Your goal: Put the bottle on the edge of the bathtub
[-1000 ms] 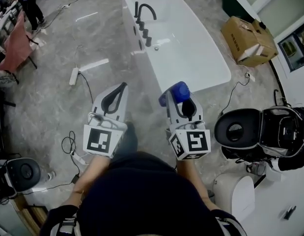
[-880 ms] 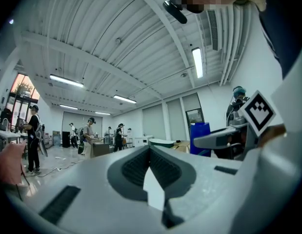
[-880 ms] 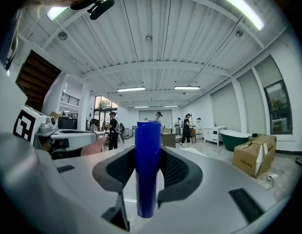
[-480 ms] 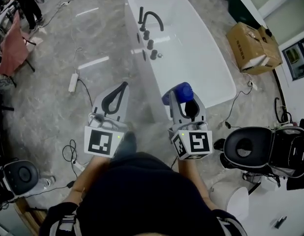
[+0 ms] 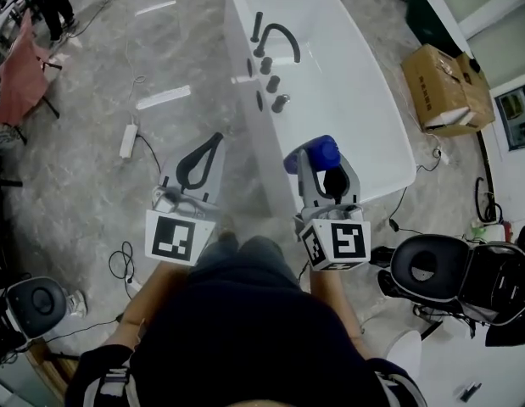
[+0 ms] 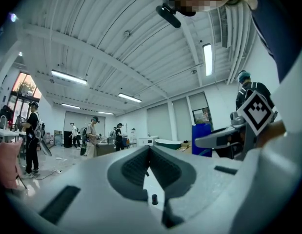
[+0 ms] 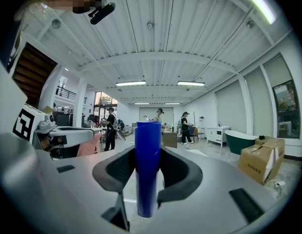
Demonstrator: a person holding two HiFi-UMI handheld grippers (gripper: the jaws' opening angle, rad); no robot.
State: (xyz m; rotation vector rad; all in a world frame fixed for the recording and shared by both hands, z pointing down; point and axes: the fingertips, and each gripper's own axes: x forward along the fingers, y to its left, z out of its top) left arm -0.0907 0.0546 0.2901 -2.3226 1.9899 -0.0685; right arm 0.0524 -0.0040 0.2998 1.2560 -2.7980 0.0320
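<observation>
The white bathtub (image 5: 239, 24) lies ahead on the grey floor, with a black faucet (image 5: 277, 36) and knobs on its left rim. My right gripper (image 5: 324, 164) is shut on a blue bottle (image 5: 313, 152), which hangs over the tub's near end. In the right gripper view the bottle (image 7: 148, 165) stands upright between the dark pads (image 7: 176, 172), clamped on both sides. My left gripper (image 5: 213, 140) hovers over the floor left of the tub, shut and holding nothing. Its pads (image 6: 136, 165) meet at the tips in the left gripper view.
A cardboard box (image 5: 444, 91) sits right of the tub, beside a dark green tub (image 5: 436, 15). A black round seat (image 5: 436, 265) stands at the near right. A power strip (image 5: 128, 138) and cables lie on the floor at left. People stand in the background (image 7: 110, 128).
The tub has come closer in the head view as the person stepped forward. The bottle now hangs over the tub's near end instead of short of it. Both grips are unchanged.
</observation>
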